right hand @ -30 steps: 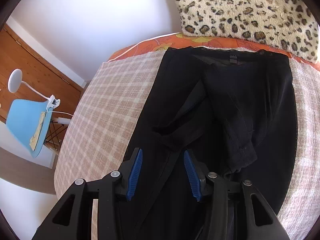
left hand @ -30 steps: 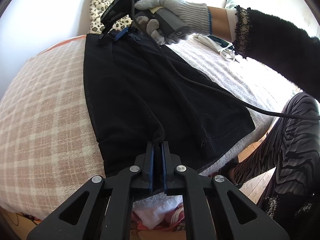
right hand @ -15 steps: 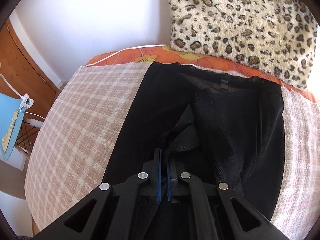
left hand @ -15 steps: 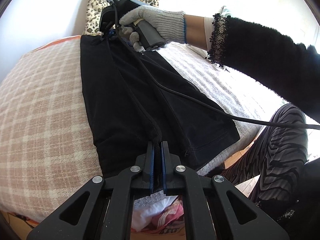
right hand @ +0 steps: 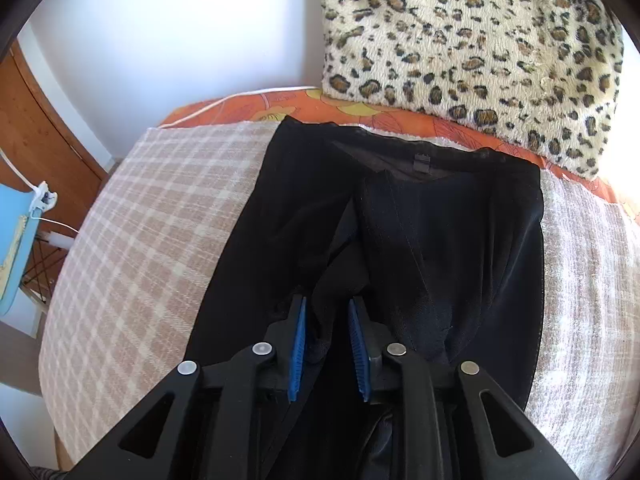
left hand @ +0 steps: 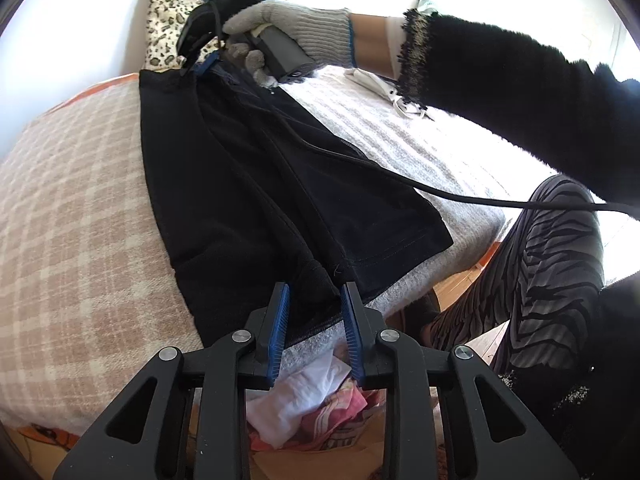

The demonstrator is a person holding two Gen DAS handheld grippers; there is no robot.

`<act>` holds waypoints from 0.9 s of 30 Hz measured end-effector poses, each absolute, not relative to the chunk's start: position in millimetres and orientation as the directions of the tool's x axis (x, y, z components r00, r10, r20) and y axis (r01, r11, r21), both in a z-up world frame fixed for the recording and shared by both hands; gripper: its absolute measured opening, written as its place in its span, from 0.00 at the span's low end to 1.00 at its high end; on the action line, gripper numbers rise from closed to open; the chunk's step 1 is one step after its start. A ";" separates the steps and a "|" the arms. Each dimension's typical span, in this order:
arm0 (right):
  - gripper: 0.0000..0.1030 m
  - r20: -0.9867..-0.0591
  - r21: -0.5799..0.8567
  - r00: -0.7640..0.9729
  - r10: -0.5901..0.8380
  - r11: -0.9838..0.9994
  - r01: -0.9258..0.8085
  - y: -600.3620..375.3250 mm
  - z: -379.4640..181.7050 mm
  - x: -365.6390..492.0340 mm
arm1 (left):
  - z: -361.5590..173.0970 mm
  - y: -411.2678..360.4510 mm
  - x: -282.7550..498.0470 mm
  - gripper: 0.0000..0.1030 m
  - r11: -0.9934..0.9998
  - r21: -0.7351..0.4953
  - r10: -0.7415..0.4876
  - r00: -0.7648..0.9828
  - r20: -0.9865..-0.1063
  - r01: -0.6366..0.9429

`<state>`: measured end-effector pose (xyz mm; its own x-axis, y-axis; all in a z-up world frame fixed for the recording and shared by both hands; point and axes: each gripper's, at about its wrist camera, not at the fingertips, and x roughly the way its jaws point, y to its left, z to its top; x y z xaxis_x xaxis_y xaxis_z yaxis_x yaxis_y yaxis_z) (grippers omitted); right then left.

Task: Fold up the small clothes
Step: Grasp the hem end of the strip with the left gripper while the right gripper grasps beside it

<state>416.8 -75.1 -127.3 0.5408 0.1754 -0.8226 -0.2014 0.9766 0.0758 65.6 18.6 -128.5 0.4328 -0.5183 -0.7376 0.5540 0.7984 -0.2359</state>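
Note:
Black shorts (left hand: 248, 184) lie spread on a plaid blanket (left hand: 72, 216) on the bed, with the waistband (right hand: 420, 160) at the far end. My left gripper (left hand: 314, 300) is at the near hem. Its jaws are opening, and a raised fold of black cloth stands loose between the blue pads (left hand: 280, 320). My right gripper (right hand: 326, 312) is near the waistband, held by a gloved hand (left hand: 288, 28). Its jaws are opening too, with a ridge of black cloth between the pads (right hand: 298, 340), which no longer pinch it.
A leopard-print pillow (right hand: 472, 40) leans at the head of the bed on an orange sheet (right hand: 280, 108). White cloth (left hand: 380, 84) lies at the right. A heap of clothes (left hand: 308, 400) sits below the bed's edge beside a zebra-patterned leg (left hand: 540, 264). A cable (left hand: 460, 196) crosses the shorts.
Half a second ago both grippers were shut on folds of the black cloth. Now both pairs of jaws stand apart and the folds sit loose. The gloved hand rose slightly.

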 end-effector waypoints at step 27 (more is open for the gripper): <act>0.38 -0.893 0.173 0.380 0.242 0.963 -0.205 -187.9 -172.6 157.9 | -158.1 61.6 94.9 0.04 0.852 -0.395 -0.513 0.394 -0.763 0.345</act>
<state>157.9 -187.9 -172.6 0.3802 0.2417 -0.8927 -0.2054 0.9632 0.1733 94.9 61.6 -158.1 0.3937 -0.5129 -0.7629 0.3449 0.8517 -0.3946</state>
